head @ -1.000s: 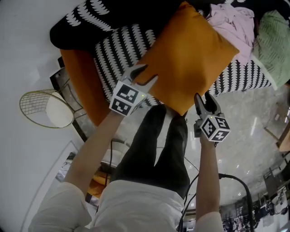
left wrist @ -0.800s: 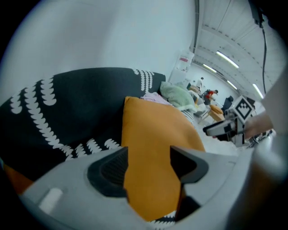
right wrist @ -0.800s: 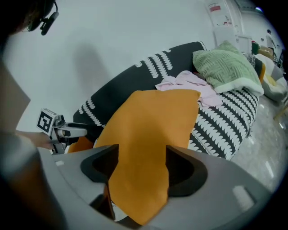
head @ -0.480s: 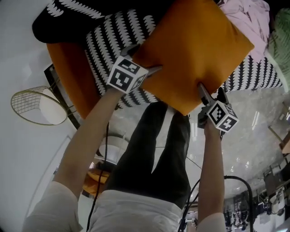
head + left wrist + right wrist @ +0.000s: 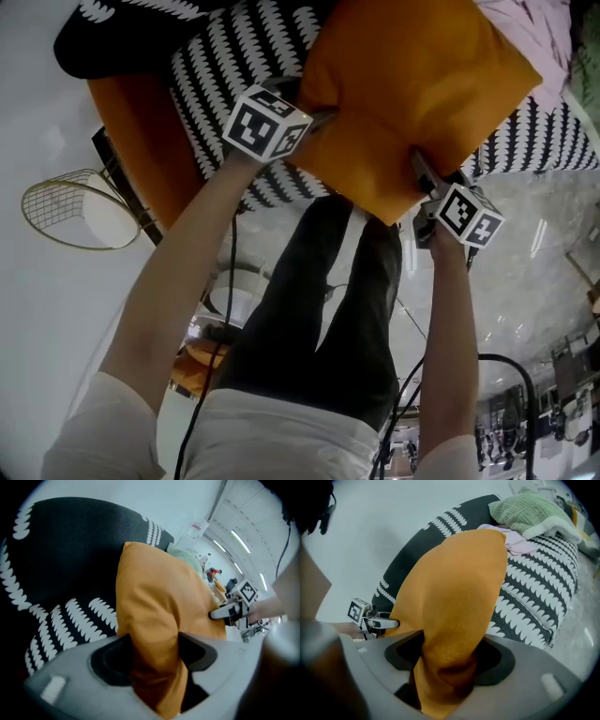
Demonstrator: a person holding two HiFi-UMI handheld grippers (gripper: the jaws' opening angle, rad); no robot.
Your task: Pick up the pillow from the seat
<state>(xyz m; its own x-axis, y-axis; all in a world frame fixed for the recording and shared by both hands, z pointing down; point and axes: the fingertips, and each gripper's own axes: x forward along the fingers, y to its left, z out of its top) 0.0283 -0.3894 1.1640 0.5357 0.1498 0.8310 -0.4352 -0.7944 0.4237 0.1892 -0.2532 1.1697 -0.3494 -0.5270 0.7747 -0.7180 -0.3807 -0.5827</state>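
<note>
Head view: pillow [image 5: 422, 84] sits dead ahead, jaws of my left gripper [image 5: 302, 99] and right gripper [image 5: 424, 171] just closed, pinching its near corners.

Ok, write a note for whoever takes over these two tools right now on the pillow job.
Left tool: shut on the orange pillow at its left edge. Its jaws have just been closing, with fabric bunched between them.
Right tool: shut on the pillow's lower right edge. Its jaws have just been closing too, with fabric between them.
Things: the pillow leans on the black-and-white seat, its lower corner past the front edge. A pink cloth and a green blanket lie behind it.
Done: both grips taken.
Left: lift the pillow clear of the seat.
</note>
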